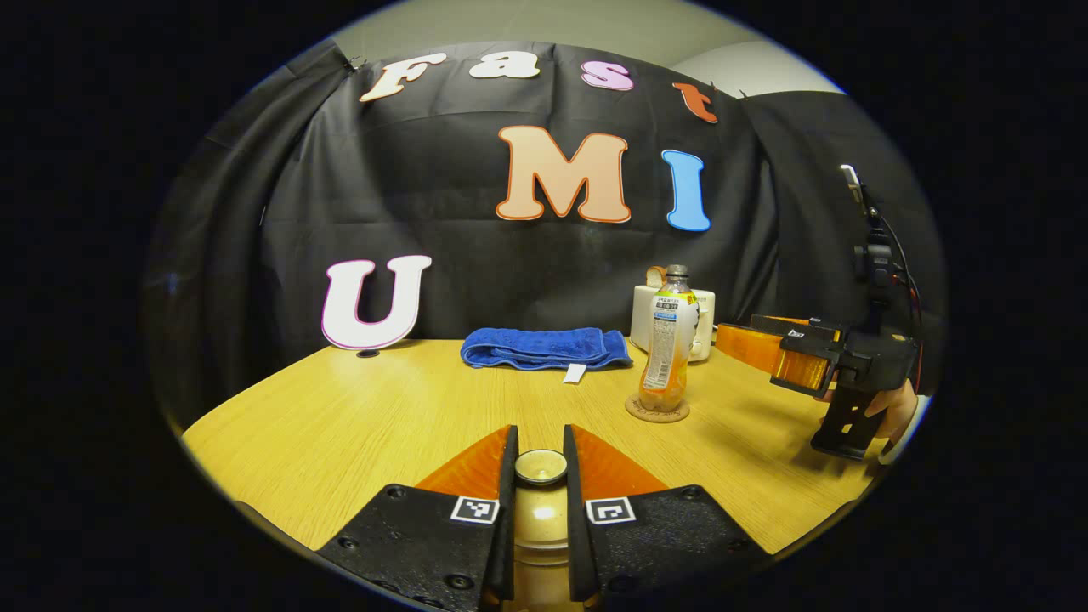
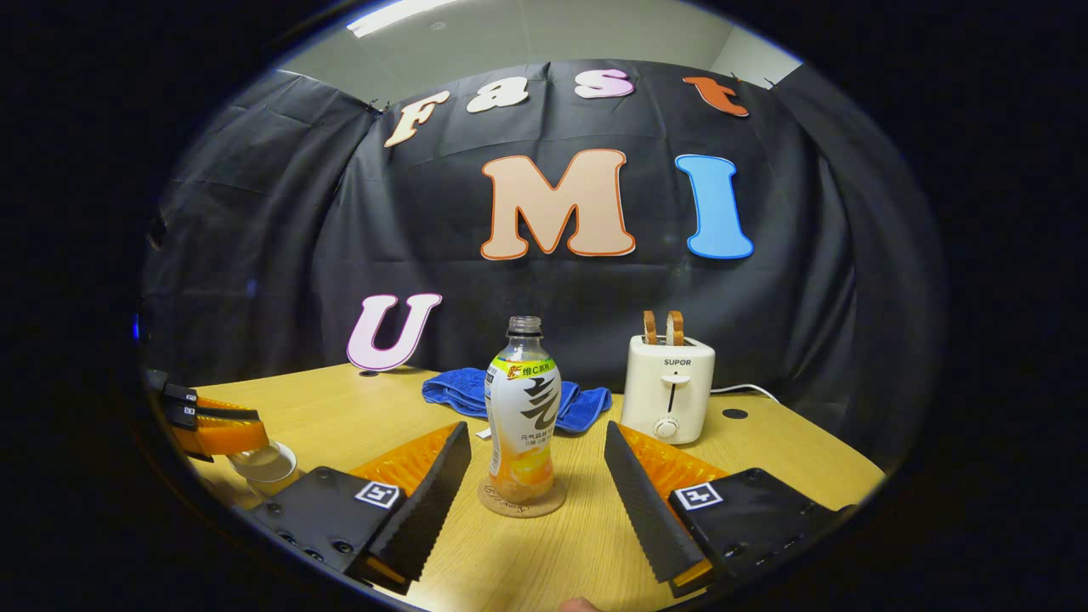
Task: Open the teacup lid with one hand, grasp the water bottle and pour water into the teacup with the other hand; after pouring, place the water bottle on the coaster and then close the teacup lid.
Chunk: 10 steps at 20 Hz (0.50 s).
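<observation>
The lid knob (image 1: pixel 541 467) is pinched between the left gripper's (image 1: pixel 541 476) fingers, both pressed against it at 6 o'clock in the left gripper view; the grip on the knob suits lifting the lid or setting it down. Whether the lid is seated on the cup or held above it cannot be told from that view. In the right gripper view the cup (image 2: pixel 265 466) is seen at 8 o'clock, pale inside, directly under the left gripper (image 2: pixel 223 435), so the lid is judged to be off or just raised.

The bottle (image 2: pixel 521 416) stands upright on the coaster (image 2: pixel 522 501), dead centre between the right gripper's (image 2: pixel 535 484) spread fingers, which are apart from it on both sides. Its cap appears to be missing. Being on the coaster with the fingers wide, it is judged either not yet grasped or just released.

Open tabletop (image 1: pixel 340 425) lies at 9 o'clock of the bottle, between it and the cup. A towel (image 1: pixel 544 348) and a toaster (image 2: pixel 668 387) sit behind, near the far edge at 12 to 1 o'clock, clear of the pouring path.
</observation>
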{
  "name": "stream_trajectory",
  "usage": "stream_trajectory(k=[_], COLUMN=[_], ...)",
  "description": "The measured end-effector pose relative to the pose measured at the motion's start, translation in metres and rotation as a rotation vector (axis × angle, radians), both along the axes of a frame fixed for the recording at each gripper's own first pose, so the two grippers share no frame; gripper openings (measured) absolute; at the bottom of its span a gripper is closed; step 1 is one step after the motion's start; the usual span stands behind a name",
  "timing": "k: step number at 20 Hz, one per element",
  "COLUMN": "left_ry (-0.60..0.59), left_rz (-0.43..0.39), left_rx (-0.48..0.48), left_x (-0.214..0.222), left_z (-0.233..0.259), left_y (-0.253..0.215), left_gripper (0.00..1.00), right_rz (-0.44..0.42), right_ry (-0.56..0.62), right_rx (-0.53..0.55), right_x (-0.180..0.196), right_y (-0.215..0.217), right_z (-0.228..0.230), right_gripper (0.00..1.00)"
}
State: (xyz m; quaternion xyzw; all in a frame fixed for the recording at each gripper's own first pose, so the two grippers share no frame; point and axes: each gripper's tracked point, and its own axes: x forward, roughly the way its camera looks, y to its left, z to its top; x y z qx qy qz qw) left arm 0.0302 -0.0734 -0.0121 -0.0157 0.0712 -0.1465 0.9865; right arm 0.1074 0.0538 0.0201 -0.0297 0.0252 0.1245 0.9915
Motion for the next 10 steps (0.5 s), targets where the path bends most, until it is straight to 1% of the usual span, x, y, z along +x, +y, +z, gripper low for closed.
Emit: stream_trajectory(k=[1, 2, 3, 4, 10], left_ry=[0.000, 0.000, -0.004, -0.007, 0.002], left_rz=[-0.001, 0.003, 0.005, 0.004, 0.010], left_rx=[0.008, 0.019, 0.028, 0.031, 0.042], left_x=[0.001, 0.002, 0.002, 0.003, 0.005], left_z=[-0.002, -0.004, -0.004, -0.004, -0.012], left_y=[-0.001, -0.001, -0.001, -0.002, -0.003], left_gripper=[0.23, 0.24, 0.22, 0.22, 0.23], right_rz=[0.002, 0.001, 0.003, 0.003, 0.004], right_ry=[0.001, 0.001, 0.002, 0.001, 0.010], right_rx=[-0.005, -0.006, -0.007, -0.006, 0.012], right_x=[-0.001, -0.002, -0.003, -0.003, -0.009], right_y=[0.000, -0.001, -0.001, -0.001, -0.003], right_z=[-0.001, -0.002, -0.001, -0.001, -0.002], right_gripper=[0.95, 1.00, 1.00, 0.95, 0.95])
